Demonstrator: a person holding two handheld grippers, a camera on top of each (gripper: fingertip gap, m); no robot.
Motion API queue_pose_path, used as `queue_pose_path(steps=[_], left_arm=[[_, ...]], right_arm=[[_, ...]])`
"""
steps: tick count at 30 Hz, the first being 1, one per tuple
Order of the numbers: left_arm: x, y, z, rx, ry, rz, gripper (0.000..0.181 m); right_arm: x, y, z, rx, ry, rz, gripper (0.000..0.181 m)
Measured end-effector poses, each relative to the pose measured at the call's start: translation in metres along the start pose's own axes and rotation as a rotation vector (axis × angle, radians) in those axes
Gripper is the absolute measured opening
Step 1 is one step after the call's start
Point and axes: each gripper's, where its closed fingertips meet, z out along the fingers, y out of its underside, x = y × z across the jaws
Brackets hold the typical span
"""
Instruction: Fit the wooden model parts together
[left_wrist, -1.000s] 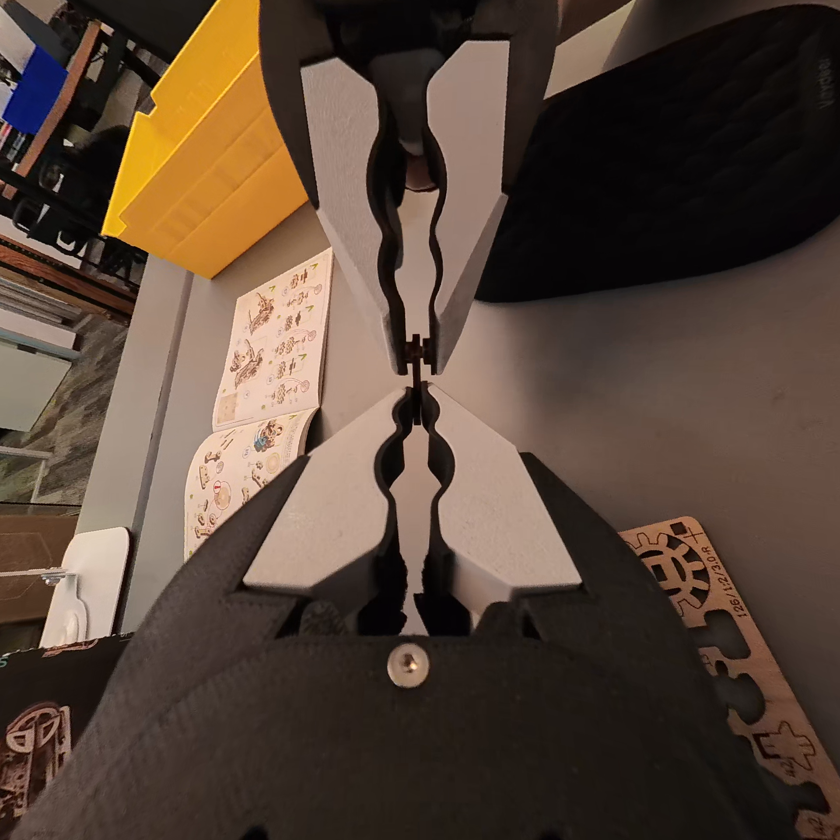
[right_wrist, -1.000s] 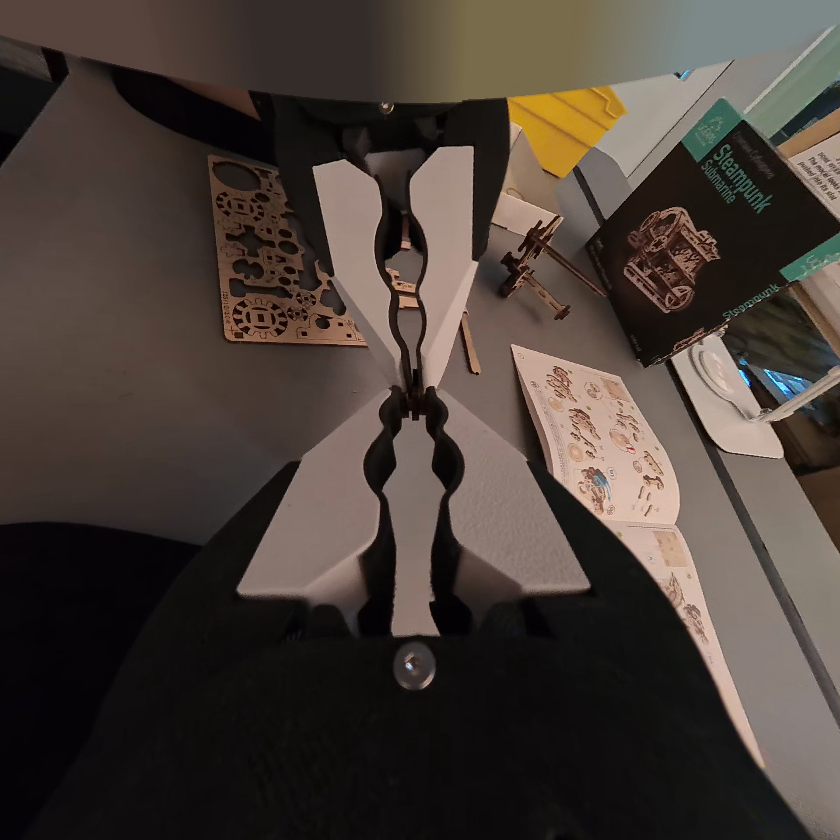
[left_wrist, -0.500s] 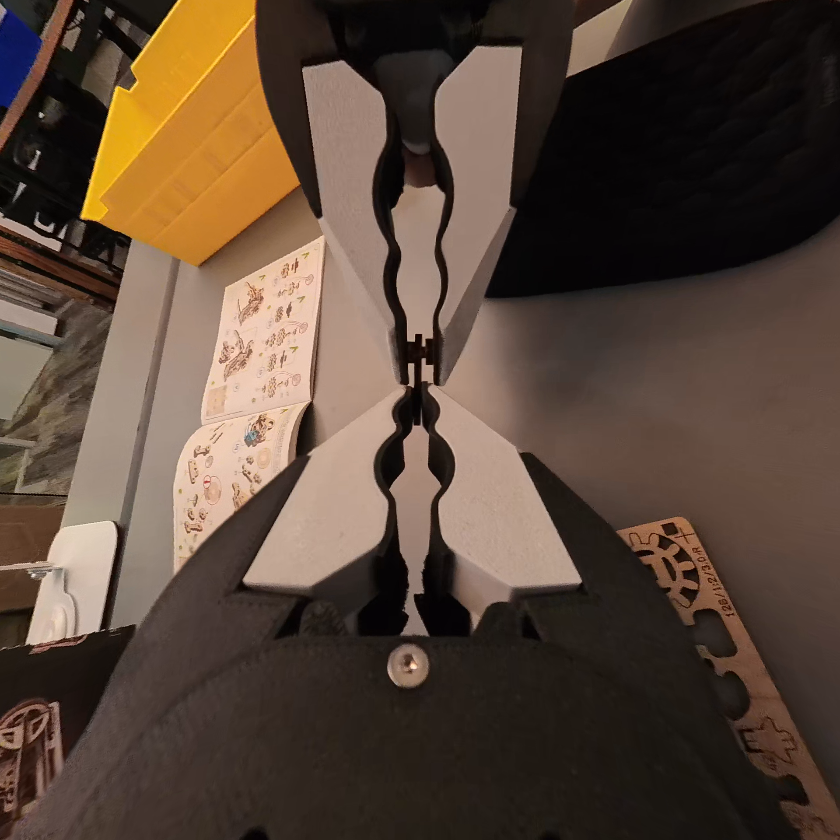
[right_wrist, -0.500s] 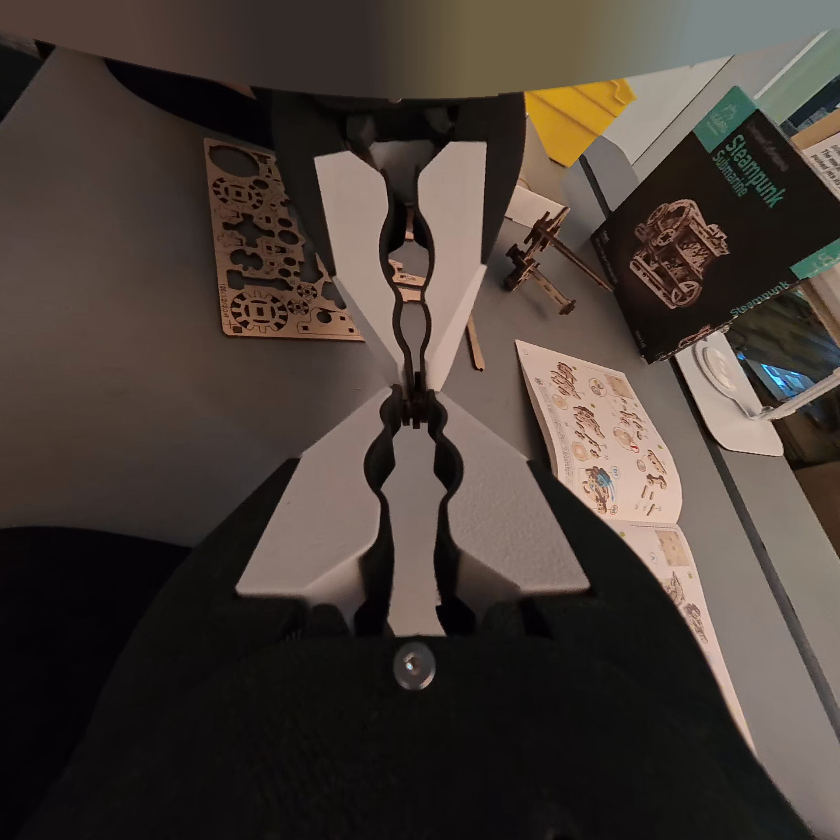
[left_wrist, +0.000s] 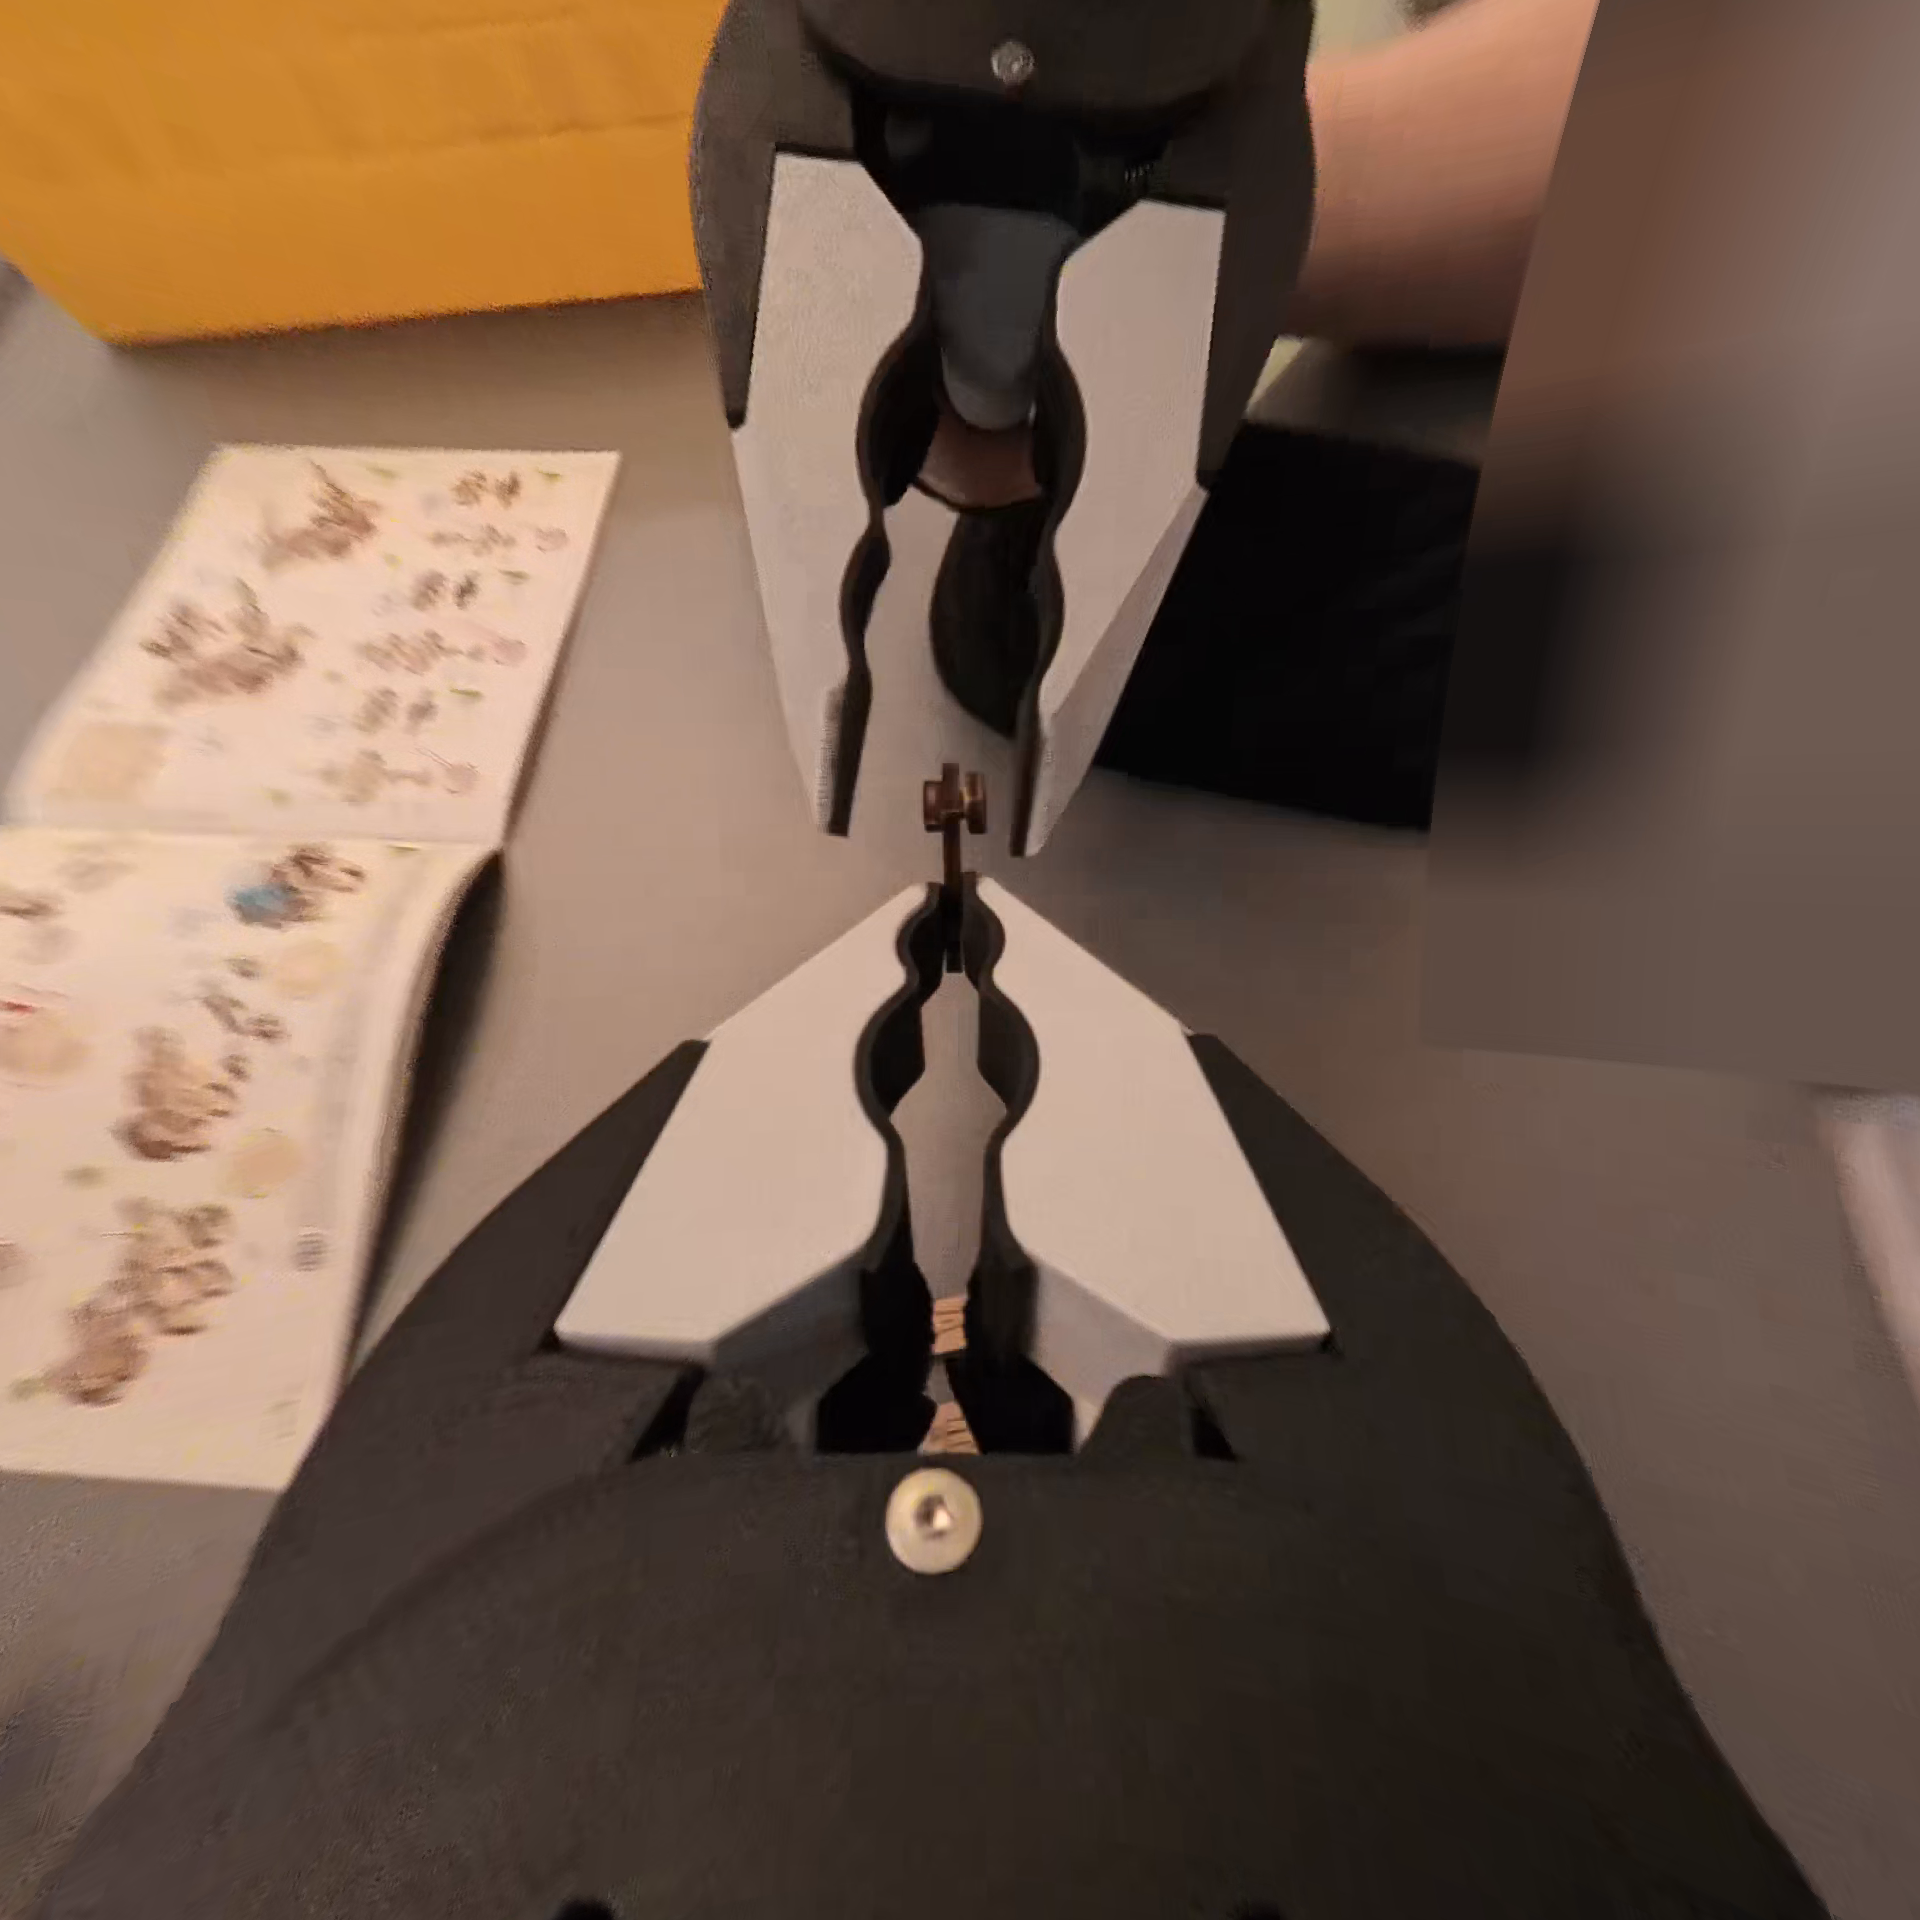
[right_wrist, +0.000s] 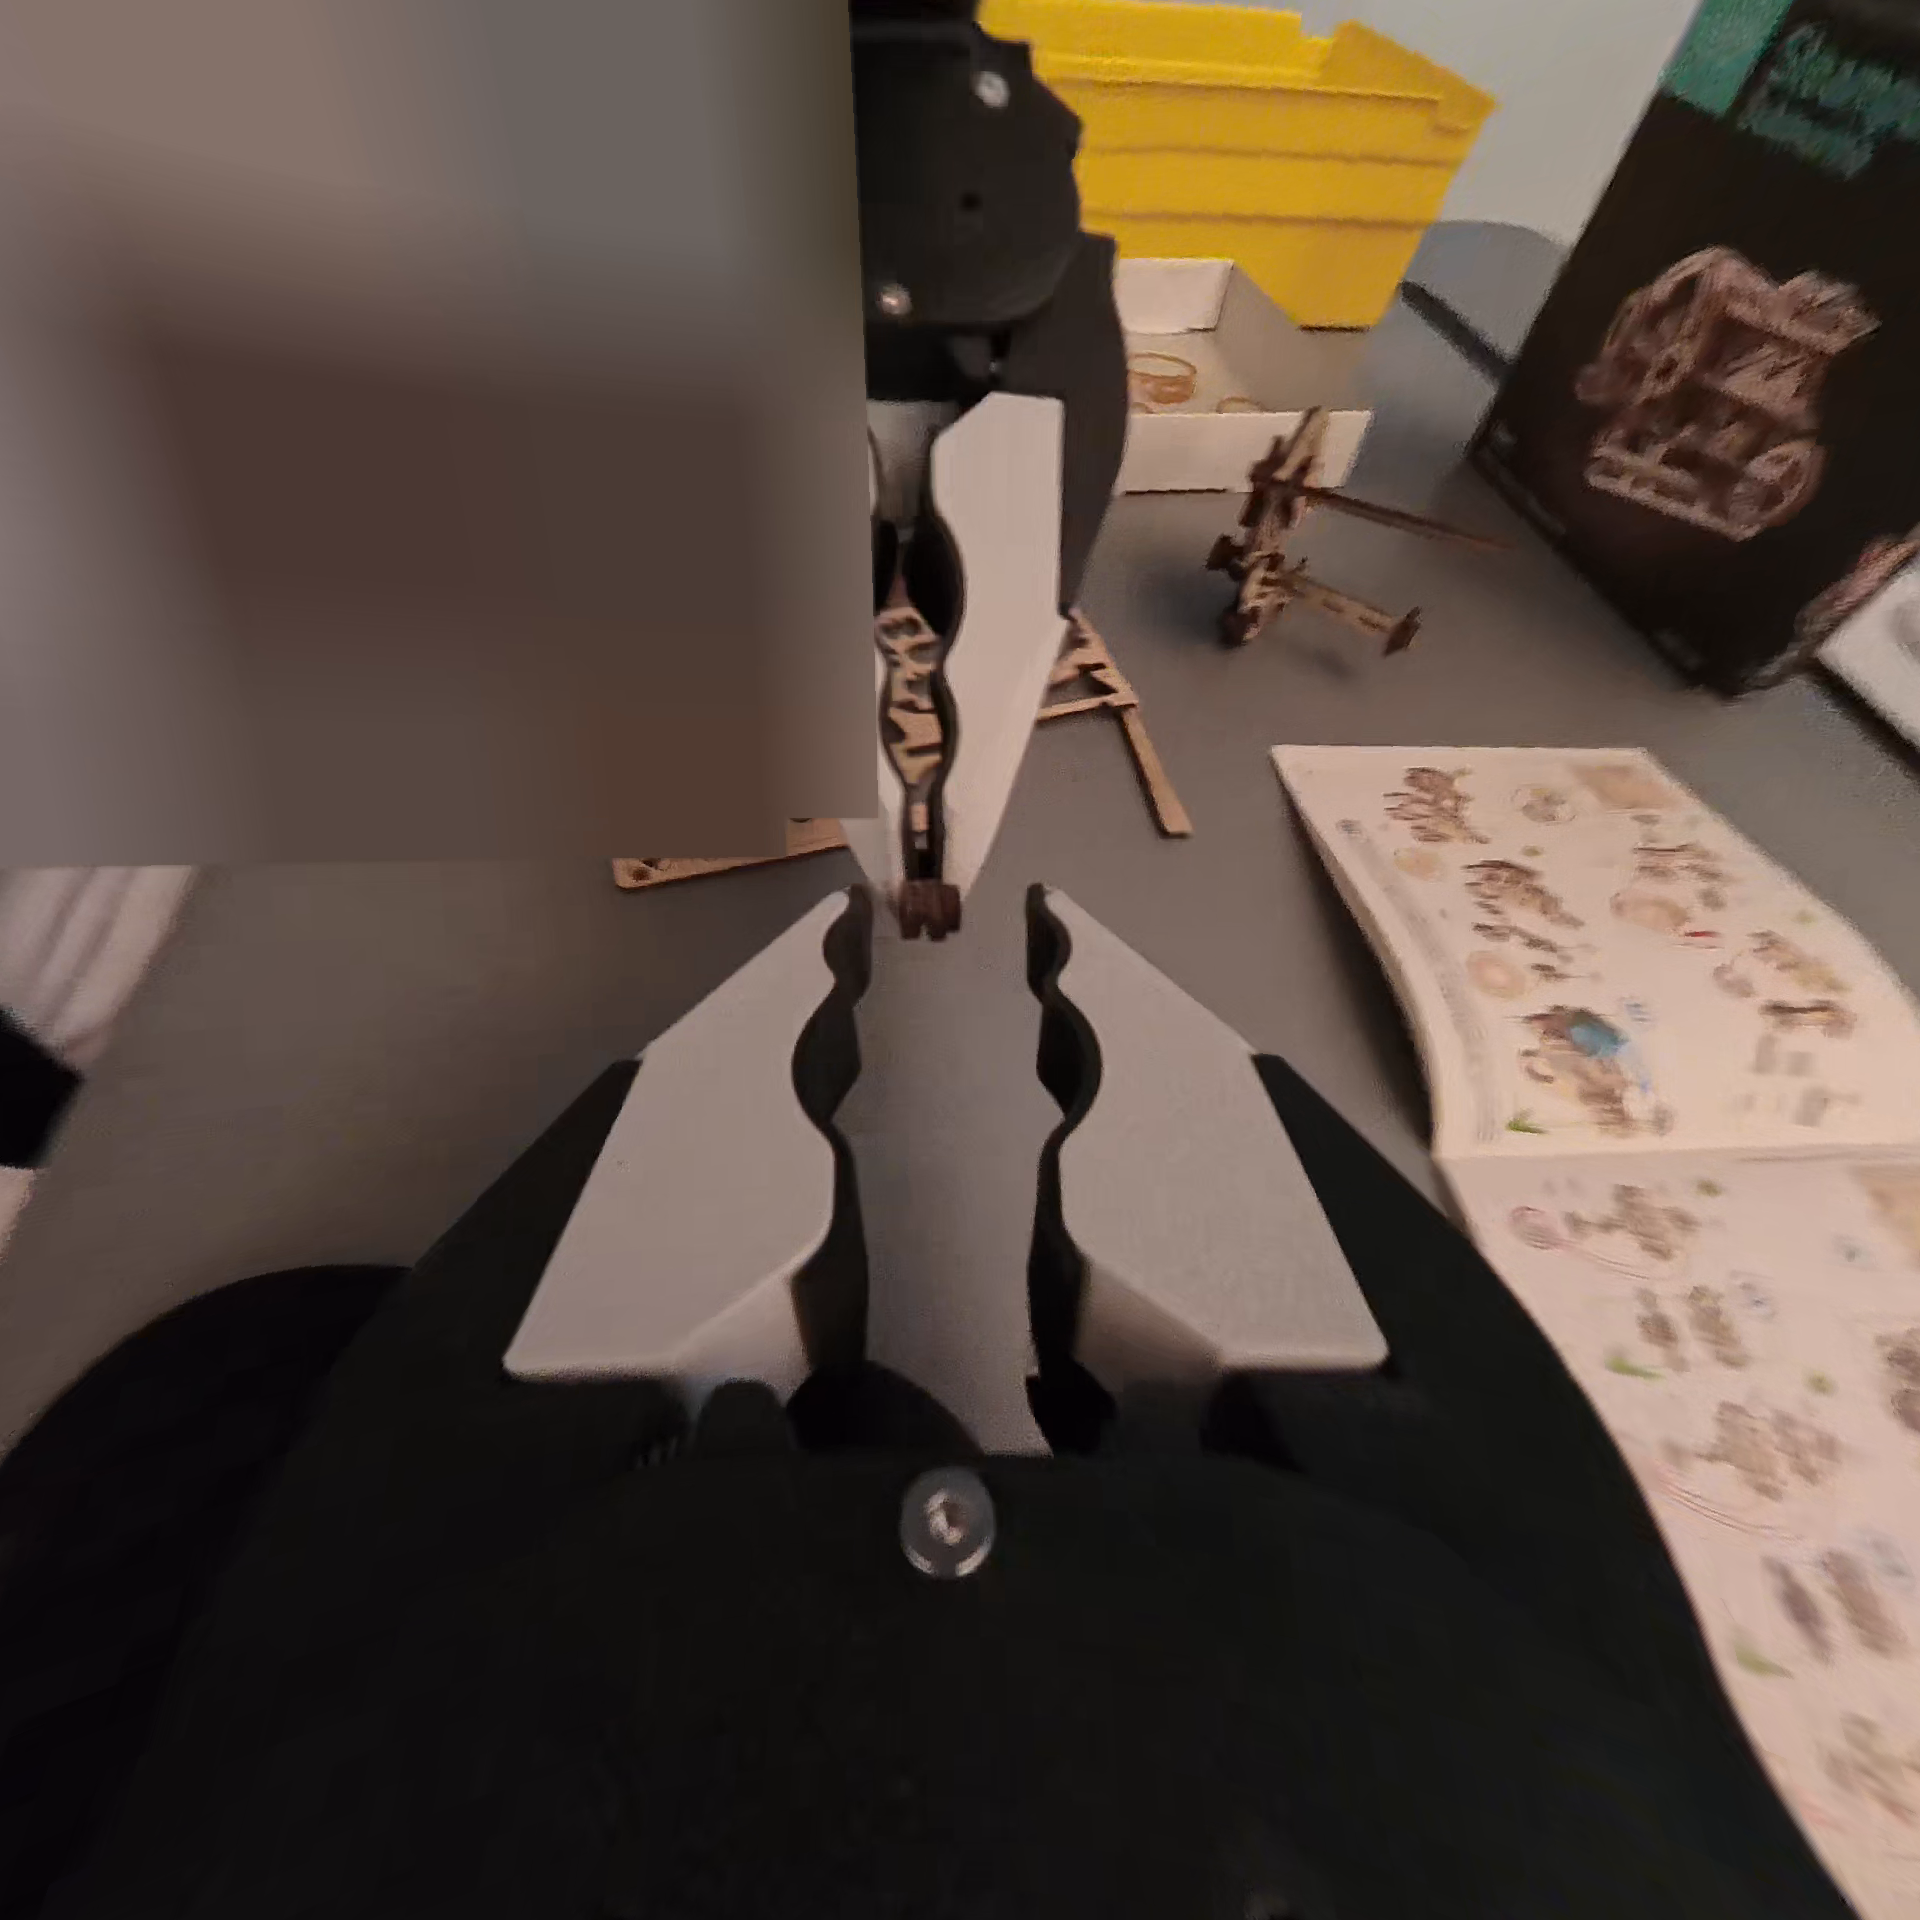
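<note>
Wooden model part (left_wrist: 948, 831), a thin dark laser-cut stem with a small crosspiece on top, is pinched in my left gripper (left_wrist: 948, 902) and points to 12 o'clock, between the spread, smooth grey fingers of my right gripper (right_wrist: 940, 906), which touch nothing. Above the matte grey tabletop (left_wrist: 1299, 935).

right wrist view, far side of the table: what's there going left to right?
left claw holding the small wooden part → half-built wooden model → black kit box. The yellow bin and white tray overlap those, so they are left out.
</note>
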Motion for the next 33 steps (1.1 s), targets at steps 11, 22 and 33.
queue_pose_path(steps=[11, 22, 33], left_arm=[[0.008, -0.011, -0.003, 0.094, 0.207, -0.304, 0.000], [0.011, -0.028, -0.013, 0.206, 0.384, -0.525, 0.000], [-0.015, -0.025, -0.017, 0.206, -0.054, 0.064, 0.000]], right_arm=[[-0.002, -0.010, -0.007, 0.127, -0.166, 0.256, 0.017], [-0.008, -0.019, -0.013, 0.203, -0.315, 0.417, 0.007], [0.007, -0.023, -0.020, 0.248, -0.120, 0.132, 0.024]])
